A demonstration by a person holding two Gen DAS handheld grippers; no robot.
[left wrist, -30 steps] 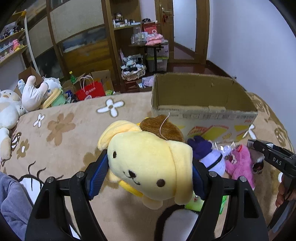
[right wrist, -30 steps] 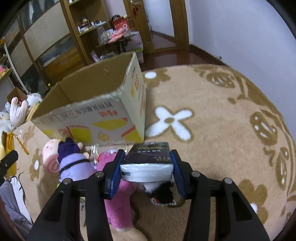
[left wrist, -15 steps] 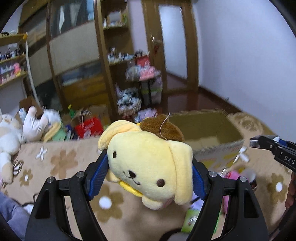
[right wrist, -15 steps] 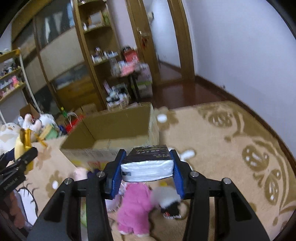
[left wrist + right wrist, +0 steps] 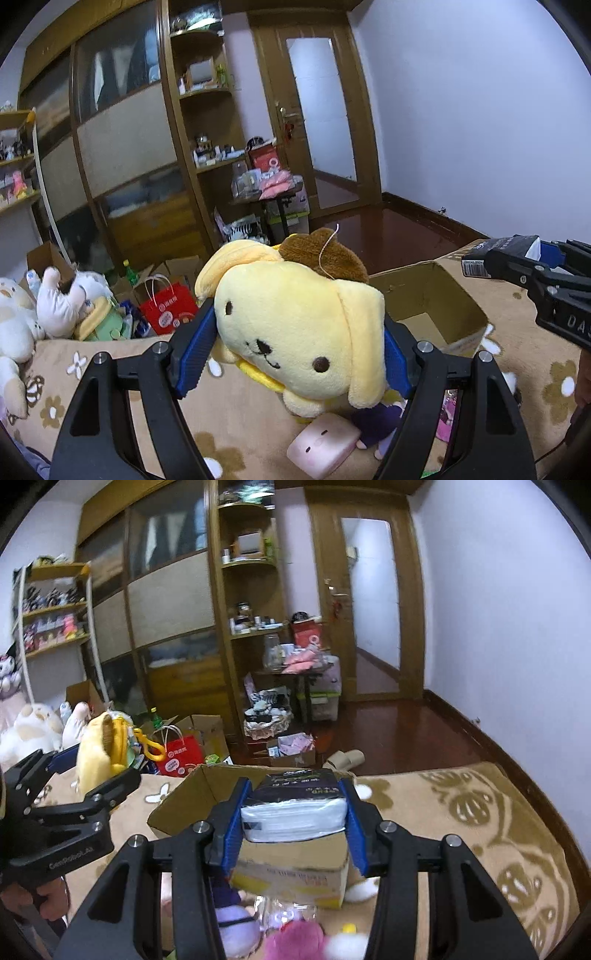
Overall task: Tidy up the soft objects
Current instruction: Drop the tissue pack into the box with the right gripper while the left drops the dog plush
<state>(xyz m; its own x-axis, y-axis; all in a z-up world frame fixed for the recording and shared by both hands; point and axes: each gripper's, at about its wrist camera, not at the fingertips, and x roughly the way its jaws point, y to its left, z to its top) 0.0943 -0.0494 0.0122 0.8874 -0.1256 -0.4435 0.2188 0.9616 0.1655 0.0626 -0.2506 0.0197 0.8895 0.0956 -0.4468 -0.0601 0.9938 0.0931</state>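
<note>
One yellow dog plush (image 5: 295, 332) is sitting clamped in the left gripper (image 5: 295, 354) jaws, held above one cardboard box (image 5: 428, 306). One tissue pack (image 5: 293, 808) is sitting clamped in the right gripper (image 5: 293, 827) jaws over that box.

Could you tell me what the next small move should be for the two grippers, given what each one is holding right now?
Probably carry the right gripper slightly forward and lower it over the open cardboard box, then release. It is shut on the tissue pack, held above the box's near edge. The left gripper, shut on the yellow dog plush, sits further from the box and could follow.
</note>
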